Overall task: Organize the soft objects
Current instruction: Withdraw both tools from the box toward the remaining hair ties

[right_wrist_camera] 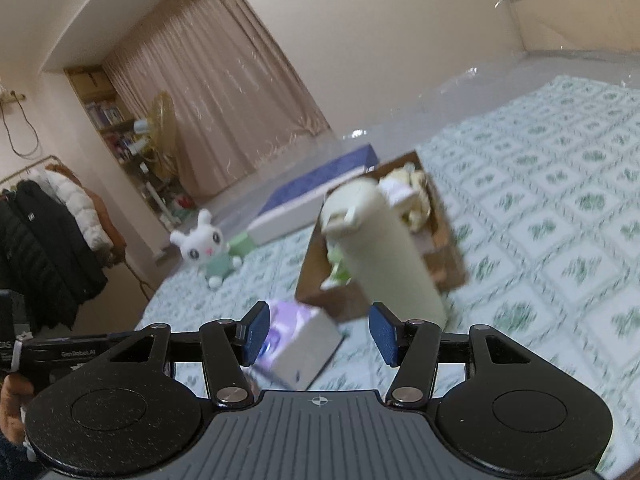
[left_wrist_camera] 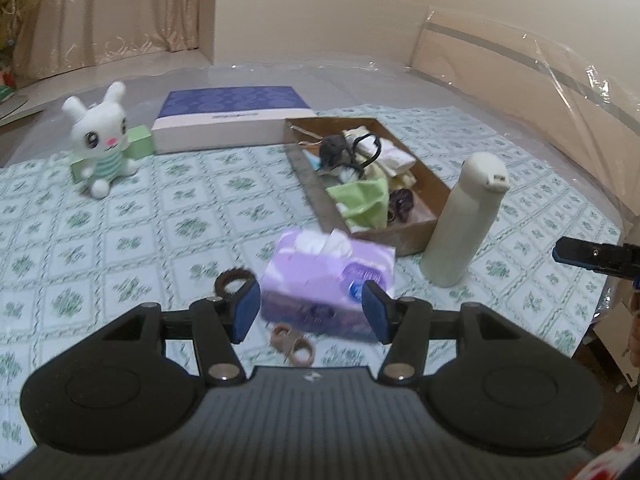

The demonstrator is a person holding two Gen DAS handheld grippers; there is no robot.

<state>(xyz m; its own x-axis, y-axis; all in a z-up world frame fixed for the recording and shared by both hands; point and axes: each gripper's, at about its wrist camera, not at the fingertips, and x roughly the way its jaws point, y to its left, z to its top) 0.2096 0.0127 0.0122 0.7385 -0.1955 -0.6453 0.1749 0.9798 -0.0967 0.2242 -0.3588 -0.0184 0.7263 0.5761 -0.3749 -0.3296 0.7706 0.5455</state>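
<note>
- Cardboard tray (left_wrist_camera: pixel 416 236) on the bed already held cloths and hair ties.
- Tissue pack (left_wrist_camera: pixel 328 276), brown scrunchie (left_wrist_camera: pixel 232 282) and plush rabbit (left_wrist_camera: pixel 100 140) lay outside it.
- My left tool (left_wrist_camera: pixel 310 312) and right tool (right_wrist_camera: pixel 318 332) stood apart, empty.

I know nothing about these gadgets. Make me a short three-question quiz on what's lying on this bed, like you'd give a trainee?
1. True or false: the plush rabbit lies inside the cardboard tray.
2. Which stands upright beside the tray? A) cream bottle B) purple tissue box C) blue-topped flat box
3. Fill in: the left gripper has its jaws ____ , with nothing held between them.

Key
1. False; it sits on the bedspread, leaning against a green block.
2. A
3. open
</note>
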